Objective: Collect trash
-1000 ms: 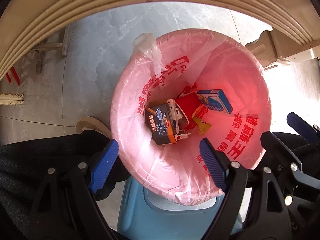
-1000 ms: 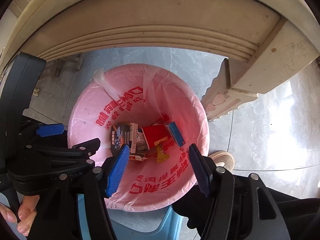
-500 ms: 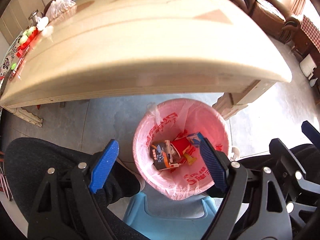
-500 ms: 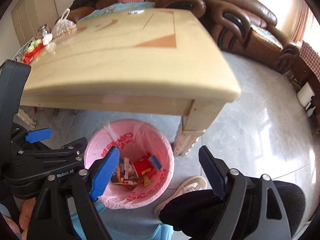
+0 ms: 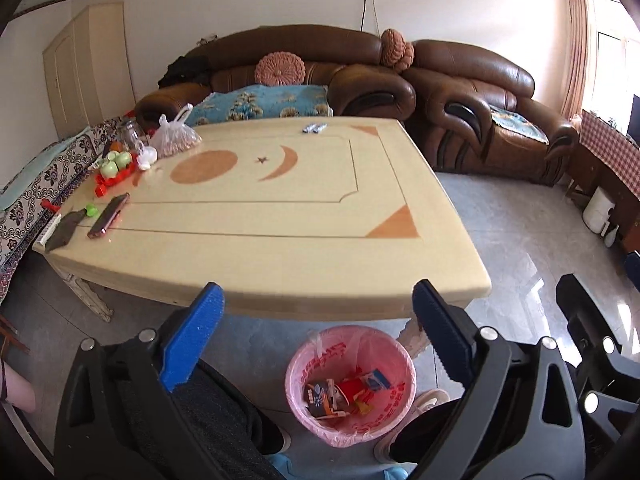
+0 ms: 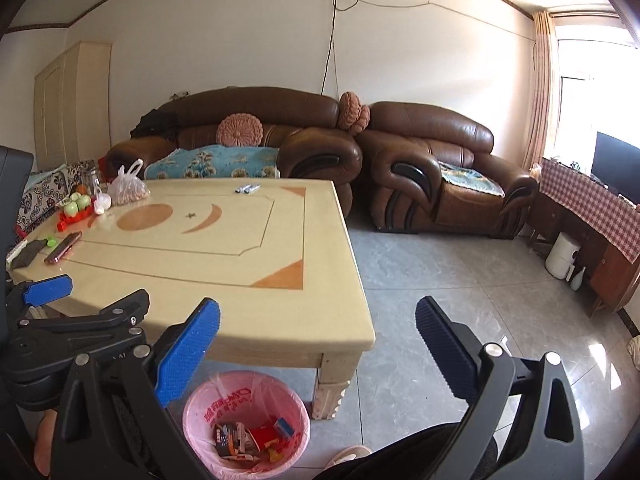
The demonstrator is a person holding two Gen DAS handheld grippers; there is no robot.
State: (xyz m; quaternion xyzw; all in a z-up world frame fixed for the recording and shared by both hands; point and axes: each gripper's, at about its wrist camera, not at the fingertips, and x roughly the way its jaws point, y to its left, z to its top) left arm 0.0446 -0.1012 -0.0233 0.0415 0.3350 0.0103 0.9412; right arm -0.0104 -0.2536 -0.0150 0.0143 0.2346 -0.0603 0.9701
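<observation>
Both grippers stood with jaws wide and nothing between them, having just been opening: the left gripper and the right gripper. Trash already lay in the pink-lined bin on the floor below the bench, under and between the jaws. What may be left, two small wrapped items, lay at the bench's far edge, well ahead of both; neither hand looked clearly nearer
</observation>
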